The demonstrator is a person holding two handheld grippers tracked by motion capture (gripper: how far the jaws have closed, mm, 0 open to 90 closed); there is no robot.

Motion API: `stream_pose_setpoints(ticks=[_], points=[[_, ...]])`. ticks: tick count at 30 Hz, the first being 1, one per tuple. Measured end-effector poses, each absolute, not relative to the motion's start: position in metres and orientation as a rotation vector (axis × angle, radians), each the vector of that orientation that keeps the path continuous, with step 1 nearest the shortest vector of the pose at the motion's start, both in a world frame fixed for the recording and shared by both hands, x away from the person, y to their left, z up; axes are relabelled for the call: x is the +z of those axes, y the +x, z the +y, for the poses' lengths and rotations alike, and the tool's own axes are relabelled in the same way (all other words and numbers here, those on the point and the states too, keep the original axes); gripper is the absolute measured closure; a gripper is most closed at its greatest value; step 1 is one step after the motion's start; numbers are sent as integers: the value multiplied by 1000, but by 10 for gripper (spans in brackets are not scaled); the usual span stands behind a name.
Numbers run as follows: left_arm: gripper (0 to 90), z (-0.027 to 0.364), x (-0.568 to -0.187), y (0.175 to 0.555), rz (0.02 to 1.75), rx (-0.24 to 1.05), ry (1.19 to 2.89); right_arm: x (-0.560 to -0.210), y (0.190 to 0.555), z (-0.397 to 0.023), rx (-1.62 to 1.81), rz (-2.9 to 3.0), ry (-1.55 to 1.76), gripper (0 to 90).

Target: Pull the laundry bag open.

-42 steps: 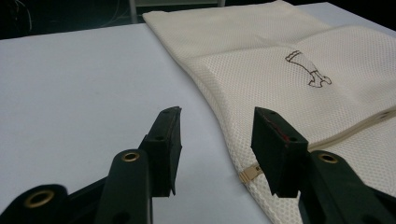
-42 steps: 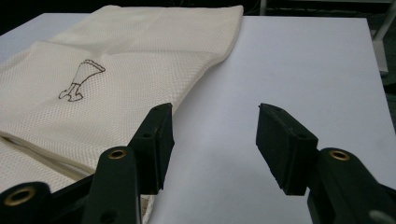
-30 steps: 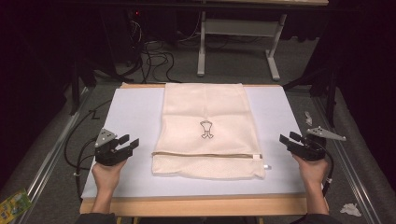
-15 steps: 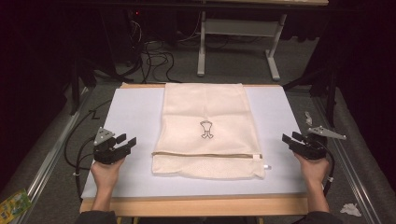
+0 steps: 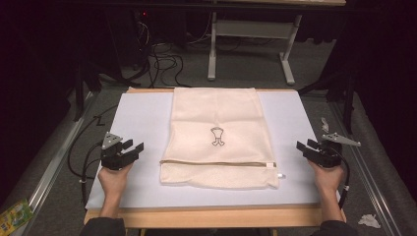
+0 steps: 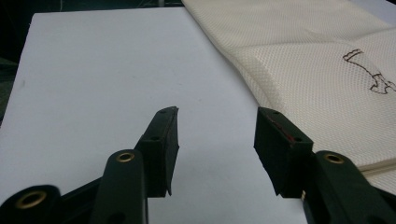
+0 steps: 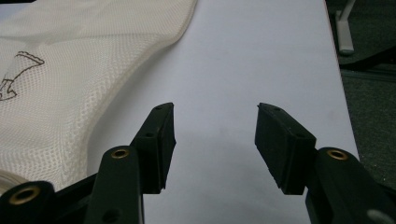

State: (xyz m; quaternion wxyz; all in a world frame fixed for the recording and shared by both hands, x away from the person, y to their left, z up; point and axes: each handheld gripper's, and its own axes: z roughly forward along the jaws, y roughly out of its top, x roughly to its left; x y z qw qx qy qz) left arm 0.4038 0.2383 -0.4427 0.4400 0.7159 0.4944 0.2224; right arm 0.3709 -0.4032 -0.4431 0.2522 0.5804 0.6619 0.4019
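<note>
A cream mesh laundry bag [image 5: 218, 135] lies flat on the middle of the white table top [image 5: 137, 118], with a small dark emblem [image 5: 217, 136] at its centre and a zipper [image 5: 221, 163] running across near its front edge. My left gripper [image 5: 134, 150] rests open on the table left of the bag, nothing between its jaws. In the left gripper view the bag [image 6: 317, 70] lies to the upper right of the gripper [image 6: 217, 135]. My right gripper [image 5: 304, 147] rests open at the table's right edge, apart from the bag [image 7: 60, 79], which shows left of the gripper [image 7: 215, 135].
The table top has a wooden front edge [image 5: 211, 215]. Cables [image 5: 157, 54] and a metal frame [image 5: 251, 29] stand on the floor behind. A rail [image 5: 54, 162] runs along the left side. A crumpled paper [image 5: 369, 220] lies on the floor at the right.
Both grippers drew slightly outward and toward the front edge, away from the bag. The bag has not moved.
</note>
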Motion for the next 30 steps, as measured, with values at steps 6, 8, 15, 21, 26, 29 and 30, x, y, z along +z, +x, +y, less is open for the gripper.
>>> stream_pose_setpoints(ticks=[6, 8, 15, 21, 26, 29, 30], points=[[496, 236, -447, 410, 1242, 541, 1777, -448, 374, -403, 1089, 1805, 1578, 489], [496, 235, -448, 413, 1248, 540, 1769, -449, 375, -403, 1083, 1816, 1575, 490], [495, 232, -453, 417, 1260, 553, 1782, -452, 377, -402, 1076, 1815, 1577, 491], [482, 230, -457, 422, 1273, 554, 1782, -456, 380, -400, 1066, 1819, 1582, 493], [482, 229, -461, 424, 1280, 557, 1794, -461, 382, -398, 1054, 1822, 1576, 493], [482, 228, -463, 426, 1287, 559, 1794, -463, 383, -397, 1041, 1829, 1581, 493], [482, 227, -464, 427, 1286, 563, 1798, -463, 383, -396, 1037, 1829, 1579, 494]])
